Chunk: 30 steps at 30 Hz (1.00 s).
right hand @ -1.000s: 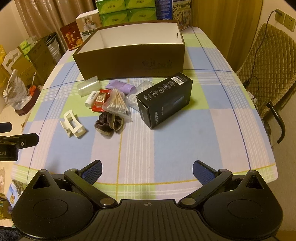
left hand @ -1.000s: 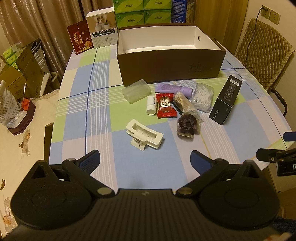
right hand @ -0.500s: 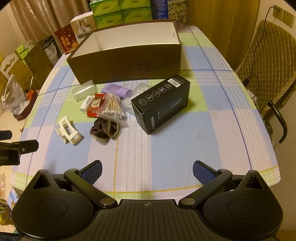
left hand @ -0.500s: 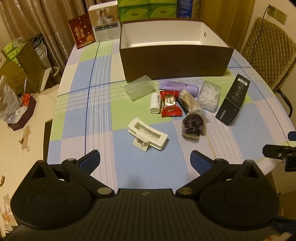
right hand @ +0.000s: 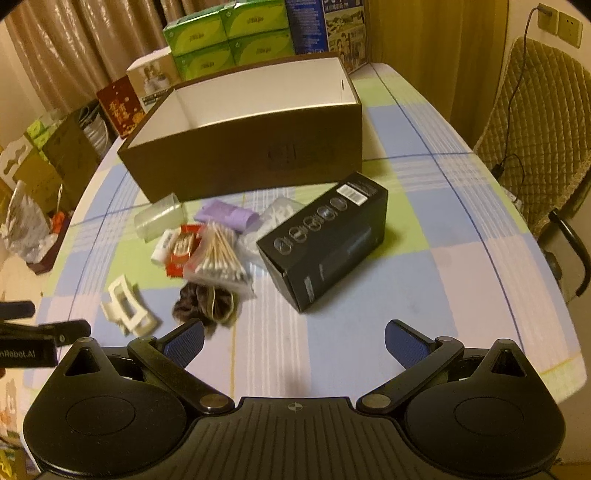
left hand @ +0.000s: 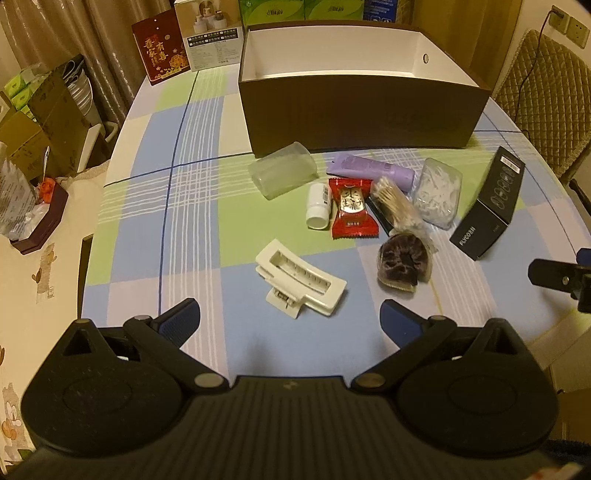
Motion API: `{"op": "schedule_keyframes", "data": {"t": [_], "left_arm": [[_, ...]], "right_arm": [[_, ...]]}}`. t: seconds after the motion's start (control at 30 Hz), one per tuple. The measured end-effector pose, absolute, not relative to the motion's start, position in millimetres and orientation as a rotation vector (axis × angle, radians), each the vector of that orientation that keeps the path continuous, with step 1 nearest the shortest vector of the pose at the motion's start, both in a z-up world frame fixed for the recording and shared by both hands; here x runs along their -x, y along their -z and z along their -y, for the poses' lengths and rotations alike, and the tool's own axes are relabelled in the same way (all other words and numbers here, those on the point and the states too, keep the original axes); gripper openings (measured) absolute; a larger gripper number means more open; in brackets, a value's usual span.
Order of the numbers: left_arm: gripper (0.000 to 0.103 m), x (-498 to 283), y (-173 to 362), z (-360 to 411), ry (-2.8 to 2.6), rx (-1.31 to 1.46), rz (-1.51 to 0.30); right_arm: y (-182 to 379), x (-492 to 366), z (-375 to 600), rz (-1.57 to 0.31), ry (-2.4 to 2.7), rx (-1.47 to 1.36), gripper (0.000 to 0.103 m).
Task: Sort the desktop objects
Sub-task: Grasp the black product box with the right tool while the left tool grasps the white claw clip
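An open brown box [left hand: 362,107] [right hand: 243,162] with a white inside stands at the back of the checked table. In front of it lie a clear plastic case [left hand: 282,175], a purple tube [left hand: 369,171], a small white bottle [left hand: 318,210], a red sachet [left hand: 351,212], a bag of cotton swabs [right hand: 219,254], a dark scrunchie [left hand: 404,262], a clear bag of white bits [left hand: 437,194] and a black carton [right hand: 325,236]. A white hair claw [left hand: 301,282] lies just ahead of my left gripper [left hand: 290,319], which is open and empty. My right gripper [right hand: 295,341] is open too, near the scrunchie [right hand: 205,306] and the carton.
Green tissue packs [right hand: 229,37], a red card [left hand: 160,46] and a white product box [left hand: 210,35] stand behind the brown box. A padded chair [right hand: 535,140] is at the right, cartons and bags [left hand: 33,147] on the left. Each view catches the other gripper at its edge.
Both grippers have moved forward and lower toward the pile. The hair claw and the black carton now look closer. Nothing on the table has shifted.
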<state>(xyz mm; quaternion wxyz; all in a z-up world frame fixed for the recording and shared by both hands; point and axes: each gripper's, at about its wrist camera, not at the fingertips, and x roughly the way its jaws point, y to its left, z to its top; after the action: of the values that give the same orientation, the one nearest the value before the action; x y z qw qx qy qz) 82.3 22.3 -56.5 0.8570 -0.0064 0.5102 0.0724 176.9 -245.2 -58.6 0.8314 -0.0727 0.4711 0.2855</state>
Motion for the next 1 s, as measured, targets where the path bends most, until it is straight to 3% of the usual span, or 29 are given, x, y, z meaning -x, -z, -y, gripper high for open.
{"op": "schedule_keyframes", "data": {"t": [0.5,1.0], "left_arm": [[0.102,-116,85,-29,-0.207,0.035,-1.145],[0.102,-134,104,-36,-0.252,0.068,-1.201]], "right_arm": [[78,-218,224,-0.989,-0.584,0.139,0.101],[97,-255,207,-1.013,-0.568,0.15,0.085]]}}
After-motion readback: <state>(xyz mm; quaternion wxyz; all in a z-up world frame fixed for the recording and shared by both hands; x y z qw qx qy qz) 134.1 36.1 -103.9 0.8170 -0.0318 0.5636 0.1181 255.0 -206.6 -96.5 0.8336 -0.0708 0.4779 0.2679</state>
